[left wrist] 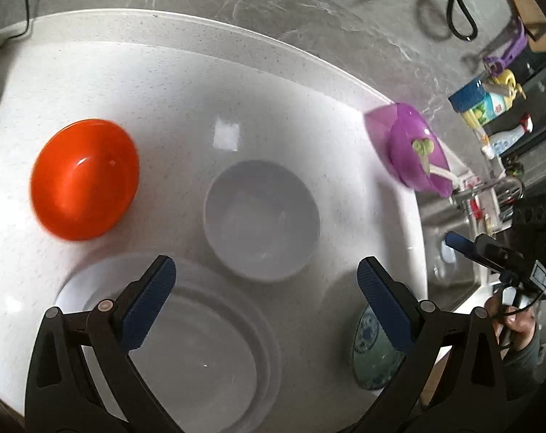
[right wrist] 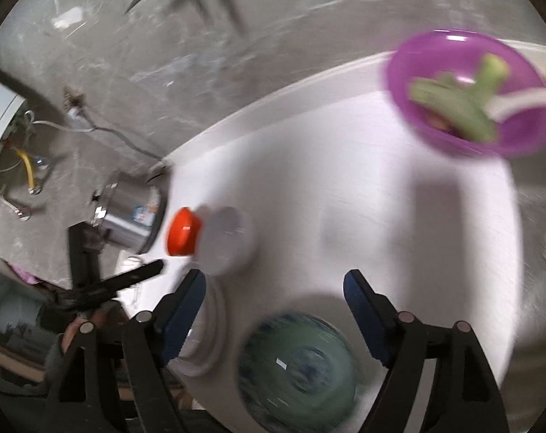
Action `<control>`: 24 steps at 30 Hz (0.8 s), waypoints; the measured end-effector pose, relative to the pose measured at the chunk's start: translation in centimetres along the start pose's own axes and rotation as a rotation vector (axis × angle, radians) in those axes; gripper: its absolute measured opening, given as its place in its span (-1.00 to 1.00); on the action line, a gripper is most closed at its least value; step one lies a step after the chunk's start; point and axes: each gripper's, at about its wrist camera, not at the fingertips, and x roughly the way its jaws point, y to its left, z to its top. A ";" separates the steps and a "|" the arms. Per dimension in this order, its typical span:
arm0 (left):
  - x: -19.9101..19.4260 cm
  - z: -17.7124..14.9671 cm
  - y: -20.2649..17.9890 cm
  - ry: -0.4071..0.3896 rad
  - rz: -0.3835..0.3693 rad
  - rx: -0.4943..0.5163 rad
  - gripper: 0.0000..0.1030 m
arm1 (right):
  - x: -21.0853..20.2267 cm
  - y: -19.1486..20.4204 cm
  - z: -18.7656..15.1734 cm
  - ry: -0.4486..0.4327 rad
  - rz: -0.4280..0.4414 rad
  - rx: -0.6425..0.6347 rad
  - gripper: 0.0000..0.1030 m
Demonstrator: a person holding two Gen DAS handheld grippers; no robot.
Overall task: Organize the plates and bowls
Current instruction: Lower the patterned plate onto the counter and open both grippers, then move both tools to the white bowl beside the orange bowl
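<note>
My left gripper [left wrist: 267, 265] hangs open over the white counter [left wrist: 128, 83], with nothing between its blue pads. A stack of white plates [left wrist: 200, 346] lies under its left finger. Just beyond its tips sits a white bowl [left wrist: 262, 220], an orange bowl [left wrist: 85, 180] stands to the left, and a purple bowl [left wrist: 413, 151] with green scraps is at the counter's right edge. My right gripper [right wrist: 274, 278] is open and empty above a blue-green patterned bowl [right wrist: 298, 368]. The white plates [right wrist: 209, 328] lie by its left finger. Its view is blurred.
A steel sink [left wrist: 442, 223] with a faucet drops off right of the counter. A steel pot [right wrist: 132, 213] stands at the counter's far left end. Bottles and a sponge pack [left wrist: 482, 104] sit on a ledge at right. A hand [left wrist: 514, 324] grips the right tool.
</note>
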 end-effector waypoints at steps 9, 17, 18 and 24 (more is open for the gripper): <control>5.0 4.0 3.3 0.114 -0.054 -0.024 0.98 | 9.8 1.8 3.3 0.141 0.001 0.062 0.50; 6.8 4.4 5.3 0.123 -0.096 -0.042 0.93 | 14.7 0.9 3.4 0.230 -0.015 0.122 0.40; 6.9 4.5 5.4 0.124 -0.106 -0.037 0.90 | 15.0 1.0 3.4 0.237 -0.014 0.122 0.39; 8.0 4.0 5.7 0.152 -0.116 -0.029 0.27 | 16.6 1.1 2.9 0.274 -0.024 0.129 0.23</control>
